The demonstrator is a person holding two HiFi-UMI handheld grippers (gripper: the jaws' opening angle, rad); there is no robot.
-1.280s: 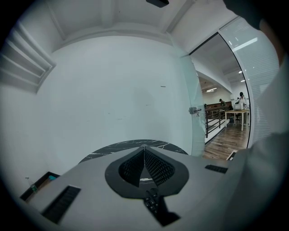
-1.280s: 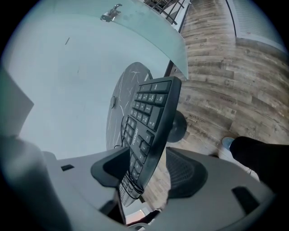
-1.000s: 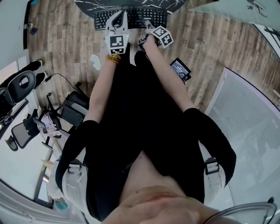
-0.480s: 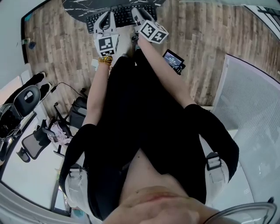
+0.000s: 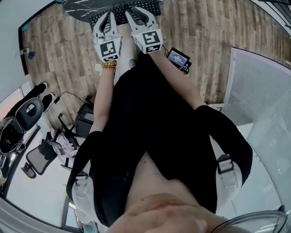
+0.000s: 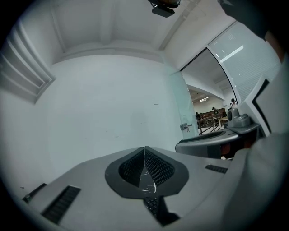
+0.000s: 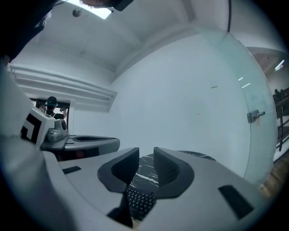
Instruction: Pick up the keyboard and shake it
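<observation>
Keyboard (image 5: 122, 10) lies on the dark marble counter (image 5: 79, 5), below and just beyond both pairs of jaws. The left gripper (image 6: 144, 151) has its jaws pressed together, empty. The right gripper (image 7: 146, 155) has jaws that have just been closing, narrowly apart, with nothing between them.

Floor (image 5: 59, 50): matt wood-grain planks. Worktop (image 5: 79, 5), at 12 o'clock: smooth black stone look, white veining. Keyboard (image 5: 120, 8): matt black plastic.

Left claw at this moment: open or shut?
Shut. In the left gripper view the grey left claw shows its jaw tips meeting, with nothing gripped between them.
</observation>
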